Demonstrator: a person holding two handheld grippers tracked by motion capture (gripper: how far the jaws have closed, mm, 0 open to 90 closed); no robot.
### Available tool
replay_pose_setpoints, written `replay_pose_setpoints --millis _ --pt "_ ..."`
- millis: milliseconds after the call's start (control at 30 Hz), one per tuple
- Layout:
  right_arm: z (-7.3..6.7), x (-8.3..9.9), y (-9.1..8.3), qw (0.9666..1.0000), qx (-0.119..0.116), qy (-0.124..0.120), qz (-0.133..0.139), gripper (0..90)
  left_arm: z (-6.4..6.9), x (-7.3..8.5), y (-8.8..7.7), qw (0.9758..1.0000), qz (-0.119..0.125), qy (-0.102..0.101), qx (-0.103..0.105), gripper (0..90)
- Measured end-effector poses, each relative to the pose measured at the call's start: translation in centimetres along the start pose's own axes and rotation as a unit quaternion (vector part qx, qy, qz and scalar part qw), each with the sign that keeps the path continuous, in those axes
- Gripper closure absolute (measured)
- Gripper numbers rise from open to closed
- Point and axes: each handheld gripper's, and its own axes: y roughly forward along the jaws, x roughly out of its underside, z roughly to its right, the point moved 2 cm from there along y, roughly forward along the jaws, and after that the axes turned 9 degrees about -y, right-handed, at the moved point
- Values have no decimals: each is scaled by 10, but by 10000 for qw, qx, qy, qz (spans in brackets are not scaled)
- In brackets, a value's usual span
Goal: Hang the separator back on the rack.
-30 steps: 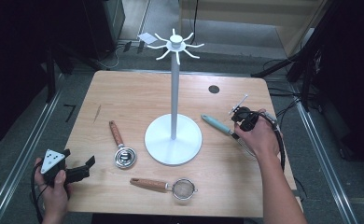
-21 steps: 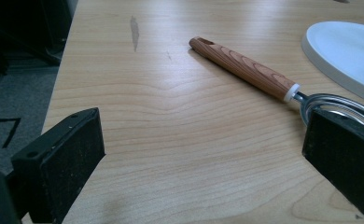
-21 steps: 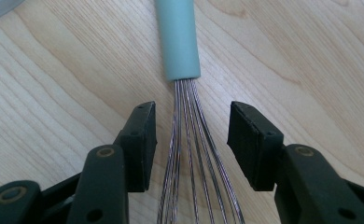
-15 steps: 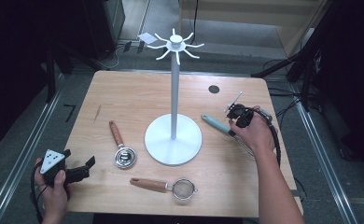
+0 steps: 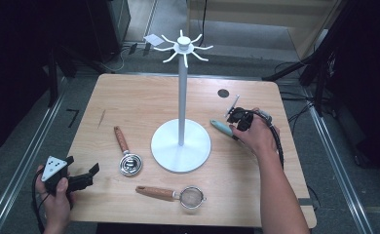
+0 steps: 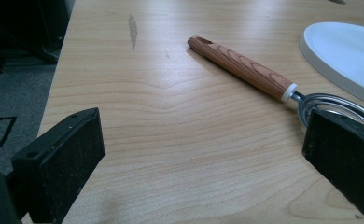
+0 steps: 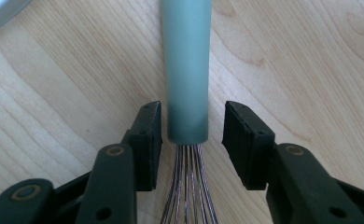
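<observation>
So the right gripper [image 7: 189, 135] was down over the whisk [image 7: 187, 70], which lay on the table [image 5: 129, 102] right of the white stand [image 5: 180, 141]. Its 2 jaws had just been closing around the teal handle, small gaps either side. Left gripper [image 6: 203, 154] sat wide, holding nothing.

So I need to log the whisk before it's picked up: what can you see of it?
The whisk lies flat on the wooden table, right of the white stand's base. It has a matte grey-green handle, plastic by its look, and thin metal wires. The right gripper straddles the handle's wire end, jaws just closing, small gaps remaining on both sides.
</observation>
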Motion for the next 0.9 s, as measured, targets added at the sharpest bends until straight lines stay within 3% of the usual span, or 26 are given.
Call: replay_pose_setpoints --millis 200,367,533,567,667,767,833,900 --pt "1 -6 6 9999 -88 -56 -62 600 0 0 0 10000 -13 9 0 0" --pt "0 -10 15 9994 -202 -190 -230 695 0 0 0 10000 -15 17 6 0" --pt "0 -13 16 9988 -454 -61 -190 691 0 0 1 10000 -27 8 5 0" --pt "-2 -15 16 9978 -568 -68 -343 689 0 0 1 10000 -31 8 3 0" --pt "-2 -16 16 9977 -573 -24 -374 687 0 0 1 10000 -30 1 4 0" --pt "-8 -17 15 9984 -314 -217 -428 700 0 0 1 10000 -30 0 5 0" --pt "-10 -19 15 9984 -256 -197 -471 699 0 0 1 10000 -34 2 2 0" --pt "-9 -19 15 9980 -340 -105 -514 700 0 0 1 10000 -44 2 9 0"
